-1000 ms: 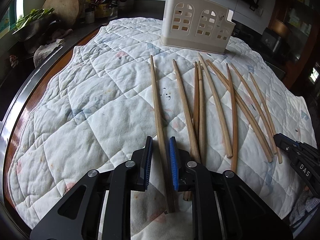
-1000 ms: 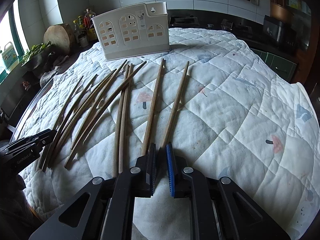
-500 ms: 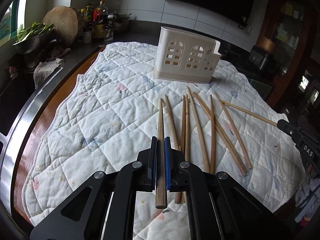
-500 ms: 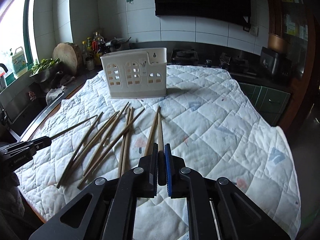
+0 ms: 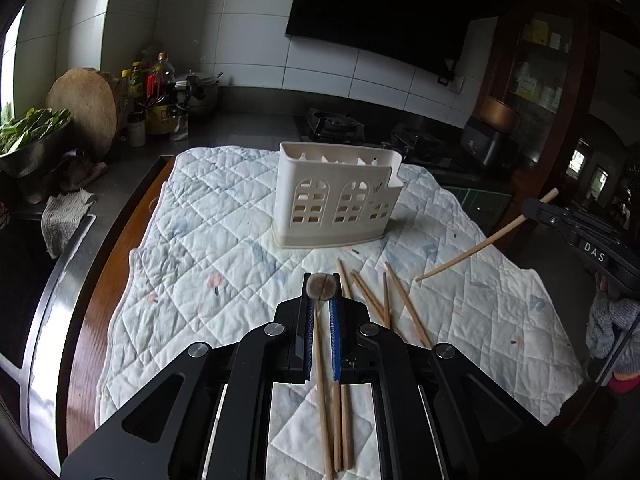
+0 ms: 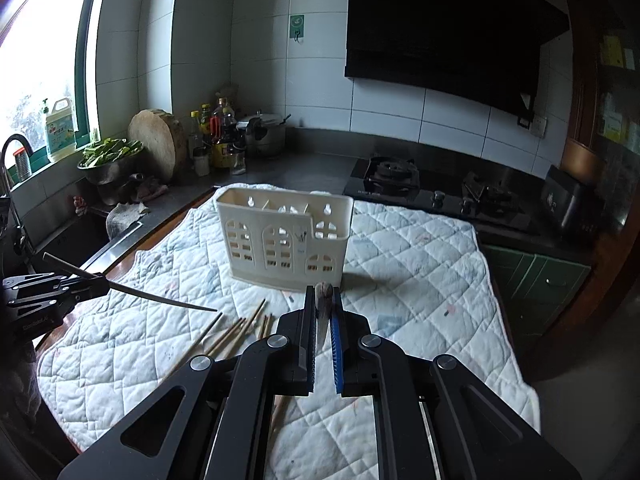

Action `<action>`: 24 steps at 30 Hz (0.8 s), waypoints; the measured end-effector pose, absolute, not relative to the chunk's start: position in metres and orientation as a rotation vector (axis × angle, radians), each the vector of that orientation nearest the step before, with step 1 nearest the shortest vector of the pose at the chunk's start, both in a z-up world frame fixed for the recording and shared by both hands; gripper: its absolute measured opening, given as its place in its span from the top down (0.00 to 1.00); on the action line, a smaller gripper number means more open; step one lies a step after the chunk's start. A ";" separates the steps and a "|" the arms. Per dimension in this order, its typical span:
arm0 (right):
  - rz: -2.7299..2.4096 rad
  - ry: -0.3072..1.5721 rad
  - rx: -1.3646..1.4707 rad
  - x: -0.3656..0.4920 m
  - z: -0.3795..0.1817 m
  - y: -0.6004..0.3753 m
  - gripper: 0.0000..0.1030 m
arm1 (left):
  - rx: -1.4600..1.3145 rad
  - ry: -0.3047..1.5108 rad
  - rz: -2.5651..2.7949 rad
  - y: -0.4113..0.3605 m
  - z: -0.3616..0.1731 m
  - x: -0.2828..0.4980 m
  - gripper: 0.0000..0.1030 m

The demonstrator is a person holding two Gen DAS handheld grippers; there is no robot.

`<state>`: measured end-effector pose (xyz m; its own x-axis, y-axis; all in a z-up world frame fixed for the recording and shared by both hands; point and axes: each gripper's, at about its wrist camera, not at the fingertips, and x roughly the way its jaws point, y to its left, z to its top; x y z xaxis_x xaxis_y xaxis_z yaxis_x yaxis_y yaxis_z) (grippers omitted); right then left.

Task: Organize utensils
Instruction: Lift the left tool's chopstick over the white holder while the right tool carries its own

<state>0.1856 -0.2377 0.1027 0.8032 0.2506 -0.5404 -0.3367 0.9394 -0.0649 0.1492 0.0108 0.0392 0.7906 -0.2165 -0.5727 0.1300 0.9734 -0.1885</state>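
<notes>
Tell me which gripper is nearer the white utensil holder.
Right, apparently. The right gripper hangs just before the right front corner of the utensil holder; the left gripper hangs farther back, opposite its front face.

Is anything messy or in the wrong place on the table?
Yes. The long wooden chopsticks lie scattered and crossing on the white quilted cloth instead of standing in the cream plastic utensil holder, which looks empty from here. Each gripper, left and right, holds one chopstick.
</notes>
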 end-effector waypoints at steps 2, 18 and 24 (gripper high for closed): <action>0.324 0.544 -0.165 0.199 0.120 -0.236 0.94 | -0.129 0.609 -0.199 0.009 0.055 0.156 0.94; 0.311 0.483 -0.187 0.293 0.186 -0.200 0.94 | -0.028 0.518 -0.186 0.012 0.155 0.223 0.94; 0.310 0.556 -0.208 0.319 0.165 -0.187 0.94 | 0.008 0.655 -0.167 0.009 0.142 0.275 0.94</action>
